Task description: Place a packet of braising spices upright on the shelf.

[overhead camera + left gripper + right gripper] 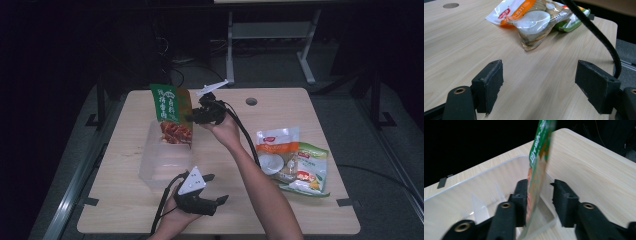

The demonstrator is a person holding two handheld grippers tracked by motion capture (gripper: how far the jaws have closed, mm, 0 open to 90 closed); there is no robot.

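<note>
Green and orange snack packet [171,114] stood upright over the clear plastic box [150,167] at the far left part of the wooden table [280,210], its lower end at or just inside the box's far rim. Right gripper [194,116] was at its edge; in the right gripper view the packet [537,172] sat between the jaws, touching the left pad while the right pad stood off with a gap, so jaws looked spread, not pinching; likely mid-release, though whether it was truly let go could not be told. Left gripper [216,189] rested low near the table's front edge beside the box, jaws spread wide and empty, as the left gripper view showed. Two more packets waited at the right: orange-and-white cracker bag [276,150] and green bag [311,172], overlapping. Judged roughly one third done: first packet going in, two left to box
</note>
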